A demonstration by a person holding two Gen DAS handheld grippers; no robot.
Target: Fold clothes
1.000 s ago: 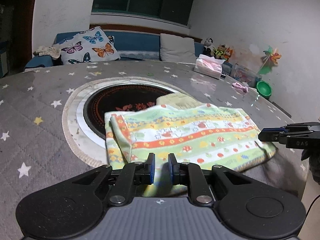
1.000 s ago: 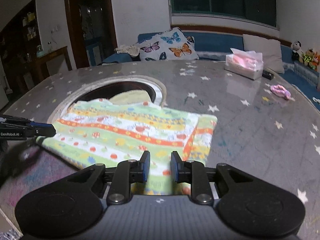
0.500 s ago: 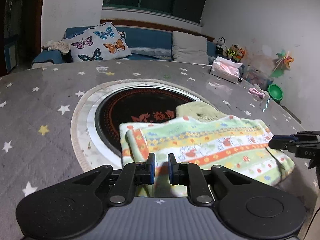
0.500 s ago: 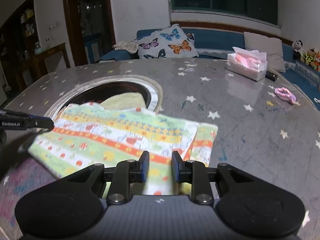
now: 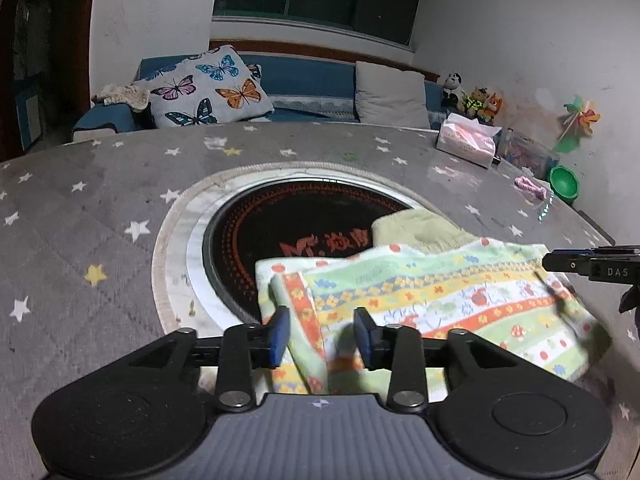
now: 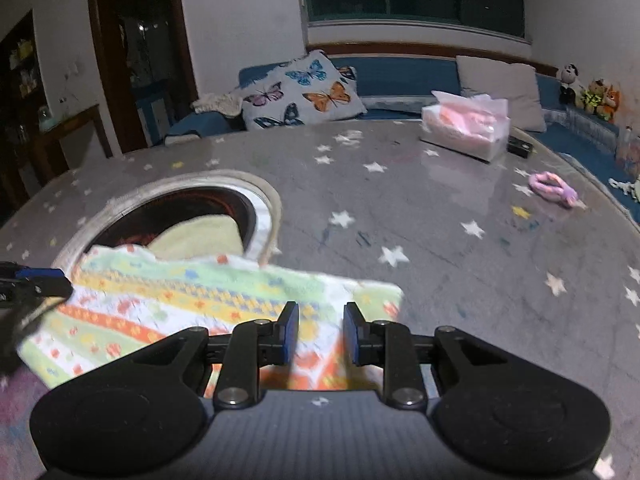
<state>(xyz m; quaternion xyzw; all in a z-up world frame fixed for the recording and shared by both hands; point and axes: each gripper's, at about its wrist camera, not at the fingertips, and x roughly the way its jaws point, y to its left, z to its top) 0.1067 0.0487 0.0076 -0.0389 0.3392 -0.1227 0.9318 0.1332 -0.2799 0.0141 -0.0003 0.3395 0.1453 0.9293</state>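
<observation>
A folded garment with green, yellow and orange printed stripes lies on the grey star-patterned table, partly over the round dark cooktop. It also shows in the right wrist view. A pale yellow cloth lies behind it. My left gripper is open, its jaws spread just above the garment's left end. My right gripper is open over the garment's right end. Each gripper's tip shows at the edge of the other's view.
A pink tissue box and a pink hair tie lie on the far right of the table. A green bowl sits near the right edge. A sofa with a butterfly pillow stands behind.
Both grippers have opened from nearly shut and pulled back toward the near edge. The garment lies flat on the table.
</observation>
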